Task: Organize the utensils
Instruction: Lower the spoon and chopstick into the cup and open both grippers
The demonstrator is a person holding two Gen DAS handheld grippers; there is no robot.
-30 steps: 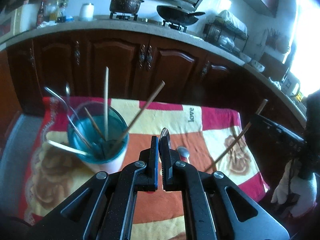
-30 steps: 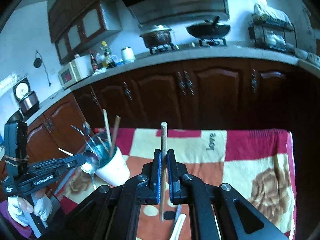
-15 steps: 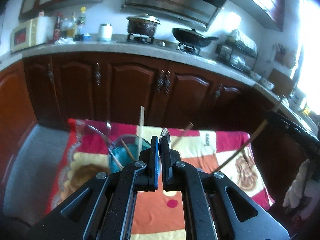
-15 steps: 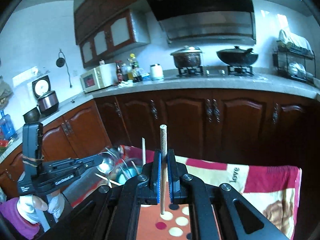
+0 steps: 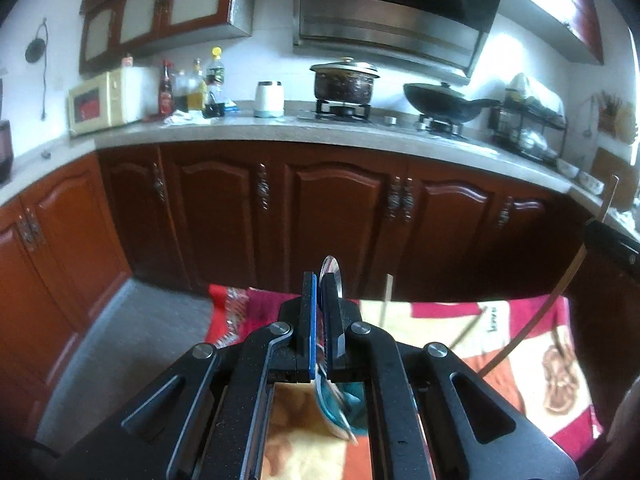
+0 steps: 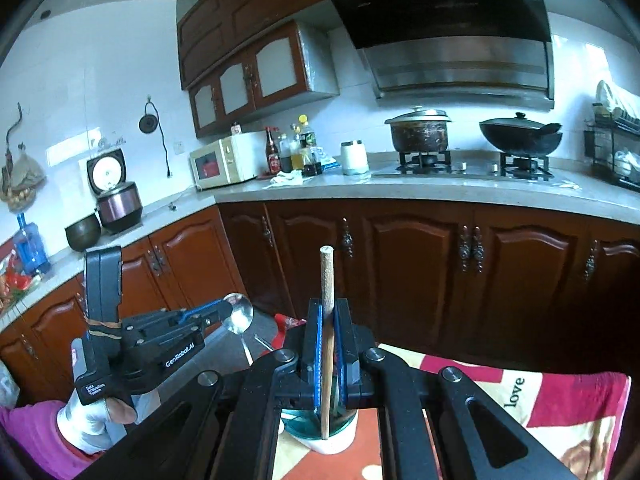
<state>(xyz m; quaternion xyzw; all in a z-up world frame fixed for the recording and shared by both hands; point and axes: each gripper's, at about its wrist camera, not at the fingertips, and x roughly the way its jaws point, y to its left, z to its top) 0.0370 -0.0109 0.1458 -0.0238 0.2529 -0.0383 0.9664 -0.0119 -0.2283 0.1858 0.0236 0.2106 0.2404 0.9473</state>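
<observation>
Left wrist view: my left claw [image 5: 321, 280] is clamped tight on a shiny metal spoon [image 5: 333, 276], whose bowl stands edge-on above the blue-lined pads. Under the jaws sits the teal plastic utensil cup [image 5: 344, 408] with a white base, on the red, cream and orange patterned cloth [image 5: 520, 336]. A pale stick [image 5: 386, 300] rises from the cup's far side. To the right of the cup, a long brown wooden chopstick [image 5: 548, 312] slants up to my right claw's black body at the frame edge.

Right wrist view: my right claw [image 6: 327, 308] is pinched shut on that chopstick [image 6: 327, 280], held upright; its lower end hangs over the utensil cup [image 6: 316, 428]. Left of the cup, my left claw [image 6: 226, 310] grips the spoon [image 6: 239, 314], bowl up, above the cup.
</observation>
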